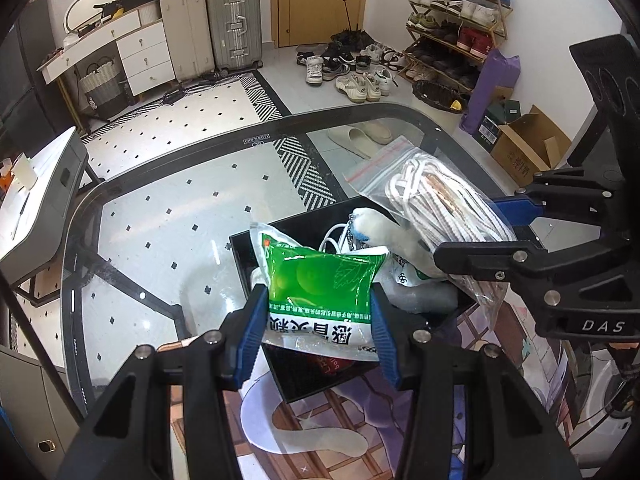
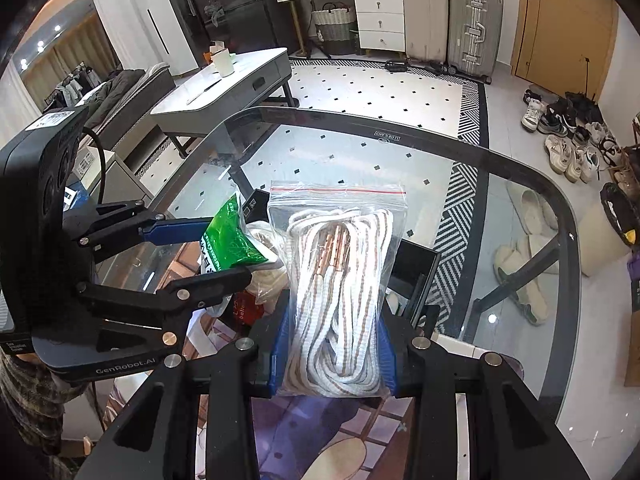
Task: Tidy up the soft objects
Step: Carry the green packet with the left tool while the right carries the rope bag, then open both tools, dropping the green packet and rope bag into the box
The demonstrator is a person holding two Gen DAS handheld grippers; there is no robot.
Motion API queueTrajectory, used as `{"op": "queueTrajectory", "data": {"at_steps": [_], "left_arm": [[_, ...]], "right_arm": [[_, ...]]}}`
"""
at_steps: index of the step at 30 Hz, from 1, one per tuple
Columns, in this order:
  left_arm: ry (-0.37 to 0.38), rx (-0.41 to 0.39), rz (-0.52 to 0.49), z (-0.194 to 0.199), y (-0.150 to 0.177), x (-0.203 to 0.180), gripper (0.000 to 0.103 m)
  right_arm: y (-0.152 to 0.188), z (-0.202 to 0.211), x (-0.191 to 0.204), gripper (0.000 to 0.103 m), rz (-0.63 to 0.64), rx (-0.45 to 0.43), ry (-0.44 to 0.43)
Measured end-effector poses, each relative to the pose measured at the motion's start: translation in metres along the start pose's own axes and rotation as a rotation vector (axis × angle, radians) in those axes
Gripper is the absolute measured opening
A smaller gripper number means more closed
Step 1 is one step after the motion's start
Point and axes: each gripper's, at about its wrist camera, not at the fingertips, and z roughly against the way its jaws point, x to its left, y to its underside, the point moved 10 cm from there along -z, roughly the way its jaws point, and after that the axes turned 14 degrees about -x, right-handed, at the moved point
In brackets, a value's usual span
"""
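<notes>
My left gripper (image 1: 319,320) is shut on a green and white pouch (image 1: 316,268), blue pads pressing on both of its sides. It hangs over a black bin (image 1: 240,252) that holds a white plush toy (image 1: 380,232), a white cord and other soft packets. My right gripper (image 2: 335,340) is shut on a clear zip bag of white striped laces (image 2: 340,264), held upright above the bin's (image 2: 416,264) right side. The left wrist view shows the right gripper (image 1: 468,228) and its zip bag (image 1: 436,196) just right of the pouch. In the right wrist view the left gripper (image 2: 224,252) with the pouch (image 2: 228,240) is at the left.
The bin stands on a printed mat (image 1: 360,420) on a glass table (image 1: 160,220) with a dark rounded rim. Slippers (image 1: 360,136) lie on the floor under the glass. A grey side table (image 2: 224,88) stands beyond it, with suitcases (image 1: 234,24) and shoes (image 1: 352,68) farther off.
</notes>
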Motion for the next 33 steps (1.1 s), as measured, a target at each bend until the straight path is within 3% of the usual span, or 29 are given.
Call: {"op": "queueTrajectory", "data": {"at_steps": [10,17,25,31,33], "left_arm": [[0.007,0.027,-0.014,-0.021,0.005,-0.007,0.048],[0.019,0.045,-0.006,-0.026,0.01,-0.01,0.049],[0.023,0.049,0.008,-0.014,0.009,-0.009,0.065],[0.027,0.014,0.004,0.002,0.003,-0.011,0.078],[0.024,0.004,0.006,0.008,0.003,-0.009,0.078]], "right_arm": [[0.004,-0.041,-0.004,0.037,0.003,0.047,0.007],[0.011,-0.047,-0.007,0.038,0.001,0.064,0.014],[0.005,-0.034,-0.009,0.044,0.026,0.042,0.024],[-0.003,-0.018,-0.003,0.055,0.029,0.007,0.012],[-0.005,-0.011,-0.001,0.06,0.028,-0.008,0.012]]}}
